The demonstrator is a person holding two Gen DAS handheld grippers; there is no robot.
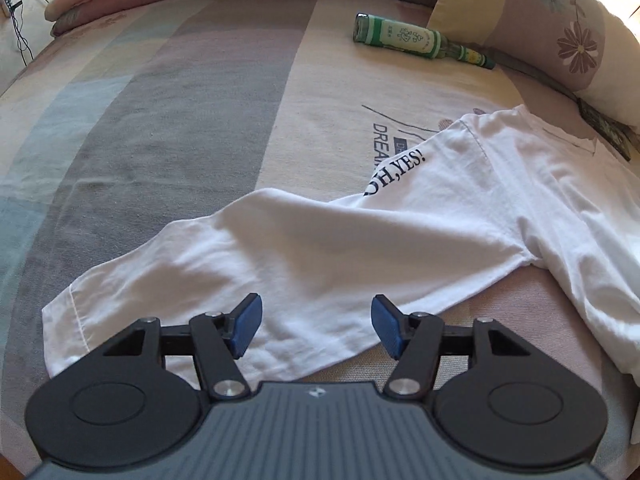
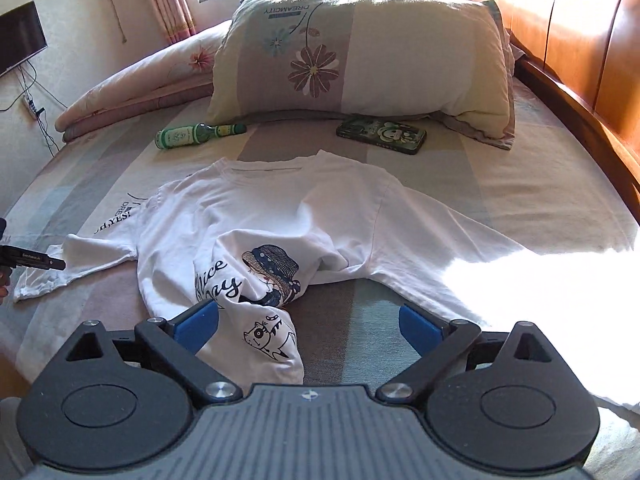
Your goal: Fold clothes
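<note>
Your left claw (image 1: 316, 326) is spread with nothing between its blue pads (image 1: 246, 326), and it hangs just above the near sleeve of the white T-shirt (image 1: 320, 248), whose hemmed cuff (image 1: 76, 316) lies off to the claw's left. Your right claw (image 2: 308, 326) is spread wide and also empty; the bunched bottom hem (image 2: 264, 336) with the little cat print sits between its jaws toward the left pad (image 2: 196, 330), though whether that pad brushes the cloth cannot be told. Expect the shirt to handle as light, thin cotton: soft, limp, no stiffness of its own, so it will sag and drag whatever you do not lift, and it should not slip much against the bed sheet (image 2: 520, 184). Nothing about it is fragile, so a firm pinch is safe. Take it by edges, not by the middle: the cuff or sleeve seam for the left claw, the crumpled hem for the right, which probably needs pulling flat first because the printed front (image 2: 264, 268) is folded up over itself just ahead of the right claw. Further ahead the collar (image 2: 260, 168) lies flat, and the far sleeve (image 2: 460, 220) stretches out to the right claw's right into bright sun. Beyond the shirt a green bottle (image 2: 192, 134), a phone (image 2: 380, 136) and a pillow (image 2: 360, 56) rest clear of it.
</note>
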